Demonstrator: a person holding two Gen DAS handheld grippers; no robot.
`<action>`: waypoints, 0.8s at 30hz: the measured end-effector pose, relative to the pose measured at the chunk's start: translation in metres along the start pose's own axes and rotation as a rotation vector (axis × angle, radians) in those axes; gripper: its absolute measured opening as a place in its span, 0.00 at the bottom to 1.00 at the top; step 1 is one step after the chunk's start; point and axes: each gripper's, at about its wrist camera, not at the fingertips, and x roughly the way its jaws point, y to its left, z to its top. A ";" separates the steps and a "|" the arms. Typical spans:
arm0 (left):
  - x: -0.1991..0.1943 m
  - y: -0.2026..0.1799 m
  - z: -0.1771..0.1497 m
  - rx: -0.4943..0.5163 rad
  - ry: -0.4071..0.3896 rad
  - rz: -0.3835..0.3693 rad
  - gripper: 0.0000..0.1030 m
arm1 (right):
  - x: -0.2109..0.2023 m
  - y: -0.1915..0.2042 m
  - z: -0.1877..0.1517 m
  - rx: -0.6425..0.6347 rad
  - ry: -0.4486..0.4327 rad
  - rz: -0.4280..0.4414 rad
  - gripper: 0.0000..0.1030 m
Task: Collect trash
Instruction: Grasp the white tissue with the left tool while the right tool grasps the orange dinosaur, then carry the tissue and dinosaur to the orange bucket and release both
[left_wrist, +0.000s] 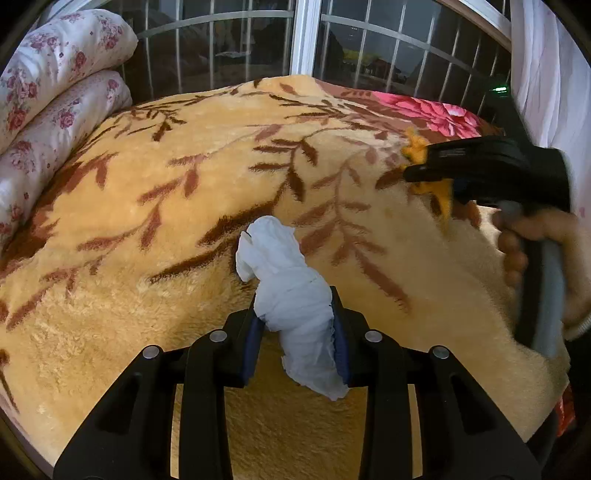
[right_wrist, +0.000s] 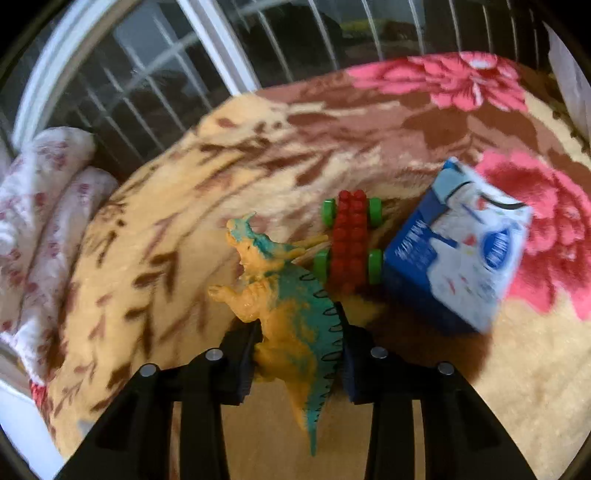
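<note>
- Basically no readable text: blue-and-white carton (right_wrist: 456, 254) print is blurred.
- Left gripper (left_wrist: 297, 332) clamped on crumpled white tissue (left_wrist: 291, 295), held above the tan leaf-pattern blanket (left_wrist: 147, 206).
- Right gripper (right_wrist: 299, 354) pads pressed on orange-teal toy dinosaur (right_wrist: 284, 302).
- Only the right wrist view shows the carton and the red brick car (right_wrist: 349, 242); both lie on the blanket, car touching the carton.

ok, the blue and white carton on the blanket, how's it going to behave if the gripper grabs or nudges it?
The carton sits tilted on the soft blanket, so a nudge would probably tip it. Its flat, printed sides look smooth and may slip or dent under the pads. Full or empty cannot be told, so its weight is uncertain.
</note>
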 end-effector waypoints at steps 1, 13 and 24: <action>-0.001 -0.001 0.000 0.001 -0.002 0.002 0.31 | -0.011 0.002 -0.005 -0.012 -0.018 0.015 0.35; -0.092 -0.028 -0.035 0.111 -0.095 -0.089 0.31 | -0.173 0.019 -0.121 -0.214 -0.152 0.156 0.36; -0.125 -0.064 -0.150 0.281 0.001 -0.159 0.31 | -0.228 -0.018 -0.274 -0.221 -0.057 0.186 0.36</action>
